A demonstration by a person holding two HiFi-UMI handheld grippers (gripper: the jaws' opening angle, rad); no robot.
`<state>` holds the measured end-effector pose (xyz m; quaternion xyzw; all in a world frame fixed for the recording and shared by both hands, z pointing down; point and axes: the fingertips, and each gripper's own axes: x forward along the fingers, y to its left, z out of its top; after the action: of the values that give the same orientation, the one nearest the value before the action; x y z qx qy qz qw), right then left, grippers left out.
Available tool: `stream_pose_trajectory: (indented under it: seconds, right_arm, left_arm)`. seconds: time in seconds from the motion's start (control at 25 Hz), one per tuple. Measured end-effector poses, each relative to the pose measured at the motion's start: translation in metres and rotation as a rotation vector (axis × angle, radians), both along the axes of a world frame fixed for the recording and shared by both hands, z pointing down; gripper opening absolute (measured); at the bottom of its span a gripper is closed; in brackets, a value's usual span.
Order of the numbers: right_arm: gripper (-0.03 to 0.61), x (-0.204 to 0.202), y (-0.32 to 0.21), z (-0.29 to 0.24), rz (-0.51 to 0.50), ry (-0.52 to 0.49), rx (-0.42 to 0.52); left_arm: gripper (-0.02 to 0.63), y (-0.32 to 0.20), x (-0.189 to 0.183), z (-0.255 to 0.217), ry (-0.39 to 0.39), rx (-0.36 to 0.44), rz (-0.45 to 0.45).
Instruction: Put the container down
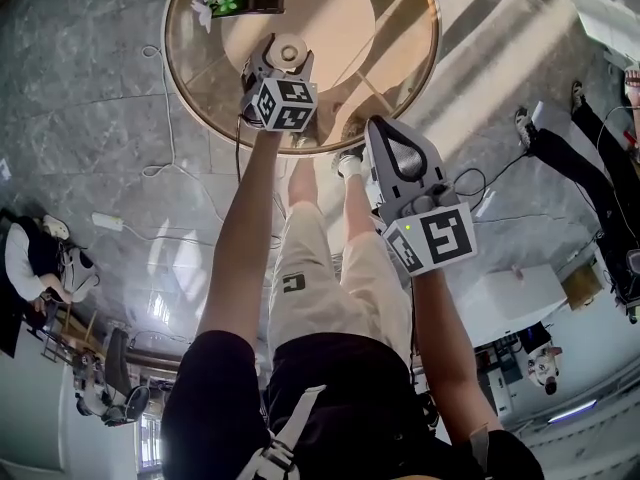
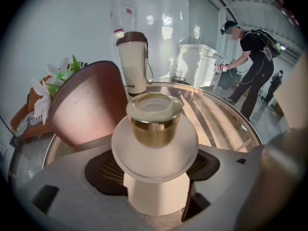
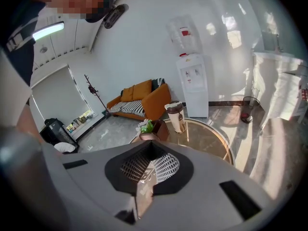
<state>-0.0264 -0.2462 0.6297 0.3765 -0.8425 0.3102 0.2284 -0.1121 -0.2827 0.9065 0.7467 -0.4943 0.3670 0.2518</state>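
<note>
head view: left gripper (image 1: pixel 278 70) has the container (image 1: pixel 287 50) over the glass table (image 1: pixel 425 73); contact unclear. right gripper (image 1: pixel 393 148) is off the table.
left gripper view: jaws clamp the white body under the collar. probably rigid, slick, fragile cap.
right gripper view: jaws together, empty.

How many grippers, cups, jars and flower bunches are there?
Grippers: 2 (left gripper, right gripper)
Cups: 1 (tumbler)
Jars: 1 (container)
Flower bunches: 1 (flowers)
Total: 5
</note>
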Motion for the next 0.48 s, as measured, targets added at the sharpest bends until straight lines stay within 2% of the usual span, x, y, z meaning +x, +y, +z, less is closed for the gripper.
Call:
stream_pose_trajectory:
  seconds: [0.24, 0.48]
  right_arm:
    - [0.003, 0.0, 0.005, -0.002, 0.014, -0.002, -0.003]
    - [0.003, 0.004, 0.003, -0.01, 0.029, -0.004, 0.008]
  left_arm:
    - [0.347, 0.003, 0.002, 0.001, 0.006, -0.027, 0.014]
    - [0.347, 0.001, 0.002, -0.011, 0.015, -0.009, 0.016]
